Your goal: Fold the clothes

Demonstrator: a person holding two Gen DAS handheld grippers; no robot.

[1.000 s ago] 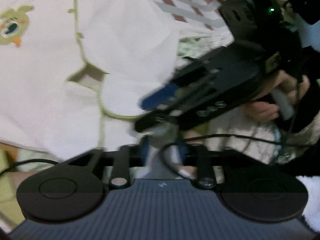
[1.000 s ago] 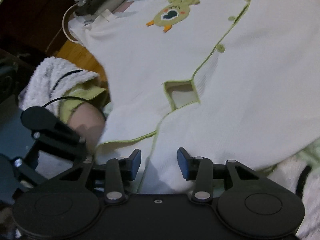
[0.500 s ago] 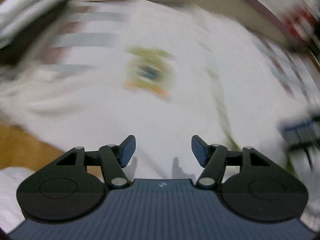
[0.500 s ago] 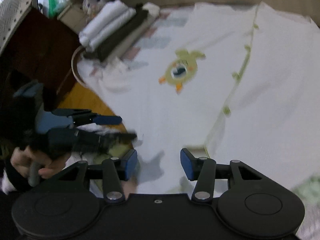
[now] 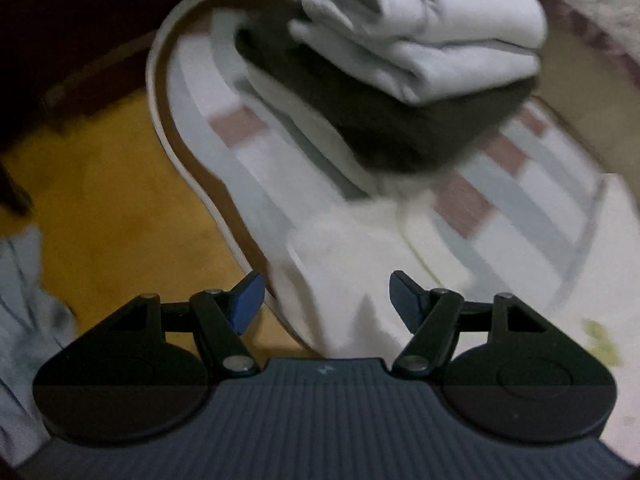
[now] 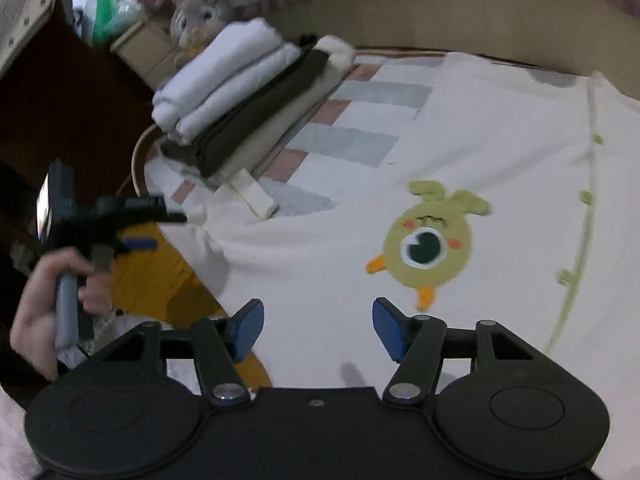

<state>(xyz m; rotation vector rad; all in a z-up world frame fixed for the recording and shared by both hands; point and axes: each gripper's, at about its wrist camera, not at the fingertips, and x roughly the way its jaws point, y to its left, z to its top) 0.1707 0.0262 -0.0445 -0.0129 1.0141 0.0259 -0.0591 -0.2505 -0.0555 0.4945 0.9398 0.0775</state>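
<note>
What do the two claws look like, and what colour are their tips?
Both look alike. The right claw has two black arms hinged with silver rivets, blue pads at the tips, and round black discs on a black body. The left claw matches, but its body is ribbed dark grey-blue. Seen from the side, the left claw has a grey handle.

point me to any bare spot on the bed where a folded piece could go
Free: the checked bedcover strip between the folded stack and the spread cream garment, though narrow. Crowded: the stack fills the rounded corner, the garment covers the middle and right, and its sleeve lies at the left edge under the left gripper, whose jaws are opening with nothing between them.
</note>
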